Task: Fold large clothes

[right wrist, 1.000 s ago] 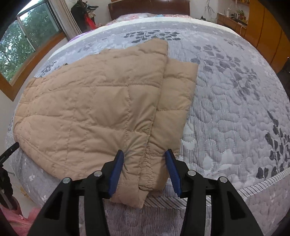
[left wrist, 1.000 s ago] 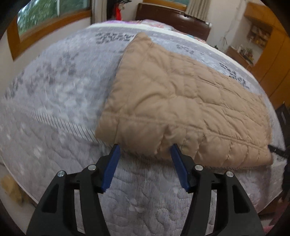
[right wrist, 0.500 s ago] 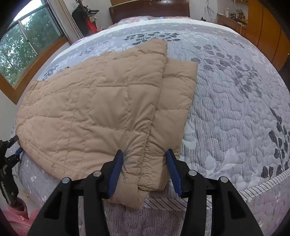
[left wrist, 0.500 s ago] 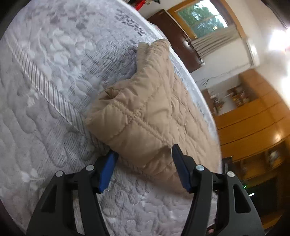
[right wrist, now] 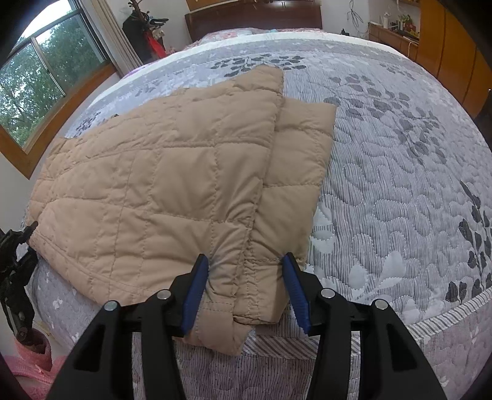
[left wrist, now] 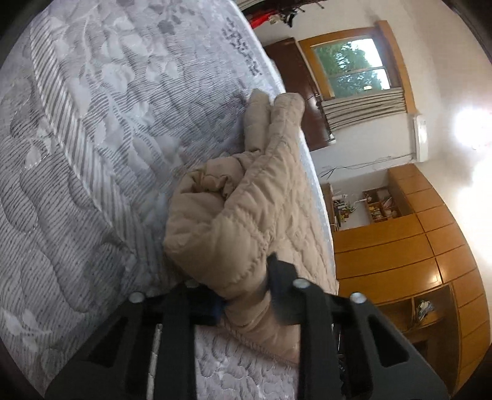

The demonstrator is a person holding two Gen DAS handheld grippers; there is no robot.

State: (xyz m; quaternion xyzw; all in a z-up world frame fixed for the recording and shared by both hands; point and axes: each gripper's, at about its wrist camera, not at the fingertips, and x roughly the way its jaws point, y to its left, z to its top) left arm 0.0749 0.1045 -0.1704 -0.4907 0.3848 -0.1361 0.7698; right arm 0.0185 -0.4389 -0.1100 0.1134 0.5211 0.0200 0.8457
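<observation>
Jacket (right wrist: 172, 197) corner pinched in left tongs (left wrist: 243, 301).

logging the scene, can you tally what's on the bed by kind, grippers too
jacket: 1
bedspread: 1
grippers: 2, left gripper and right gripper, each clamped on the jacket's near edge; the left's jaws have just closed
total: 4

We see the folded jacket (right wrist: 160, 197) lying on the bed (right wrist: 399, 190), near its front edge, with its near corner hanging over that edge. Our right gripper (right wrist: 246, 283) straddles that near corner, while our left gripper (left wrist: 243, 295) sits at the jacket's far-left corner. Behind the bed stands the headboard (right wrist: 255, 15); the window (right wrist: 33, 80) is to the left, the wardrobe (right wrist: 452, 46) to the right.
</observation>
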